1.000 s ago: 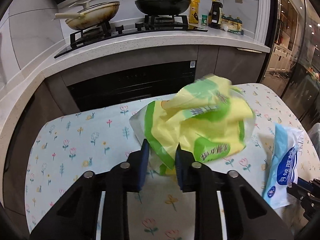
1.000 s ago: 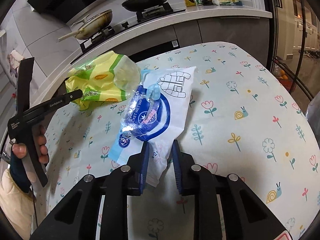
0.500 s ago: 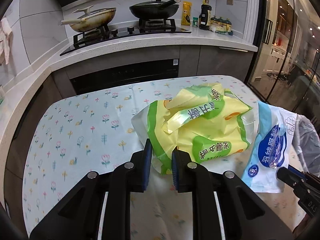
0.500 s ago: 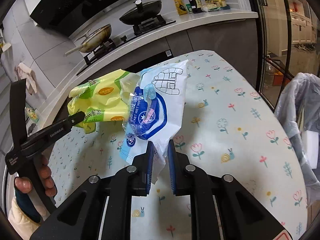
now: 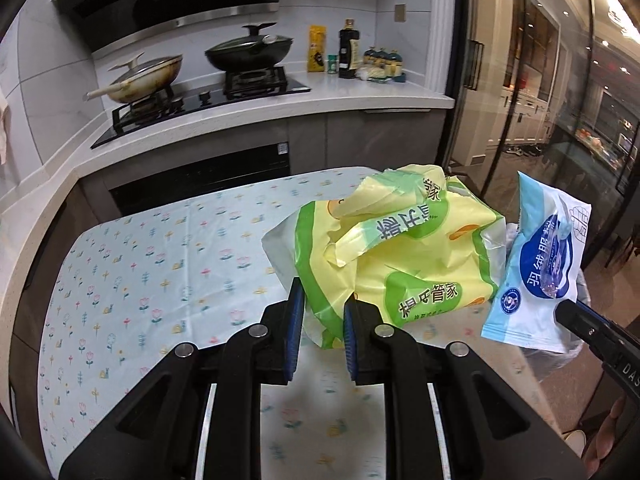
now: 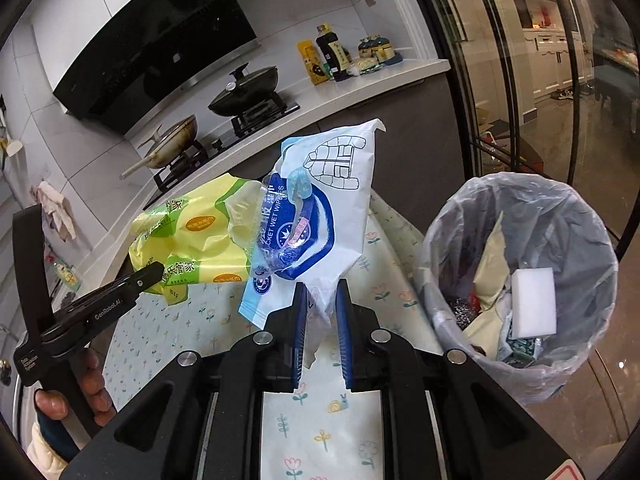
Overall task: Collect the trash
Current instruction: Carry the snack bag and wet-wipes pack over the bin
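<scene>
In the left wrist view, the left gripper [image 5: 320,312] fills the lower middle of the frame, its two blue-padded jaws clamped on the lower edge of a crumpled yellow and green bag [image 5: 396,256]. The bag hangs clear of the flowered tablecloth [image 5: 152,280], which spreads across the left and centre. At the right edge a blue and white wipes packet [image 5: 540,272] hangs in the air just beside the bag, with the black tip of the other gripper at its lower corner (only that tip and part of a hand below it show here). In the upper half of the frame a counter [image 5: 320,104] carries a stove with a pale pan [image 5: 148,78] on the left and a dark lidded wok [image 5: 250,52] to its right – bottles stand further along.

In the right wrist view, the right gripper [image 6: 322,320] sits at lower centre, jaws pinched on the bottom of the wipes packet [image 6: 316,216], which stands up out of them toward the middle of the frame. To its left the yellow and green bag [image 6: 188,240] is held by the left gripper [image 6: 154,272], whose black arm runs down to a hand [image 6: 80,392] at the lower left. At the right, beside the table edge, stands a trash bin [image 6: 520,280] lined with a clear bag – a white sponge block [image 6: 534,302] and scraps of wrapping lie inside.
</scene>
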A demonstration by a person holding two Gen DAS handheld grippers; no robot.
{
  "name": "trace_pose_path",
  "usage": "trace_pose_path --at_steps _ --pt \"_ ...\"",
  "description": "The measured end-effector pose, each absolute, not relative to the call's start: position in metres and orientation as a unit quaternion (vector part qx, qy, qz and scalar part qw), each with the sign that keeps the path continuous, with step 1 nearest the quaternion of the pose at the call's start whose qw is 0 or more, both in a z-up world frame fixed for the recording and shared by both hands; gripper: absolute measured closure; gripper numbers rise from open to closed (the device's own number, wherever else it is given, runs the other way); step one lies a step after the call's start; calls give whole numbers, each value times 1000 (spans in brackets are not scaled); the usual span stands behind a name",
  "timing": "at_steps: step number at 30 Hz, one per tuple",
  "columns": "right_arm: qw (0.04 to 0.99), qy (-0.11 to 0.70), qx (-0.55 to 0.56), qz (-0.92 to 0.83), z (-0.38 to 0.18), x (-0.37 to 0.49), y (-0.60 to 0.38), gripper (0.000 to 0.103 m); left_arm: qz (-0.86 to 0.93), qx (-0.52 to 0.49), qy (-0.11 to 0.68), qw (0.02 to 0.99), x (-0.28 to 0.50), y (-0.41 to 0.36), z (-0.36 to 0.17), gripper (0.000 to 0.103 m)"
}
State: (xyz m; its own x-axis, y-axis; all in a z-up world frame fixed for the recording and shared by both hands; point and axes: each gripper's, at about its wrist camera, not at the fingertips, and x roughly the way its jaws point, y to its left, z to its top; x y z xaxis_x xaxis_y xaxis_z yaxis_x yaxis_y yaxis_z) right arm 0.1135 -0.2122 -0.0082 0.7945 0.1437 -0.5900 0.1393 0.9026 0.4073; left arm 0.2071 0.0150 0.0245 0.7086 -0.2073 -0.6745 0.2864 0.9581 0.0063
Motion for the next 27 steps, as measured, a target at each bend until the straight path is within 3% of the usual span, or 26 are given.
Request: trace_pose_path --at_steps 27 --pt "924 265 263 -79 7 15 -378 89 -210 109 338 911 128 -167 39 86"
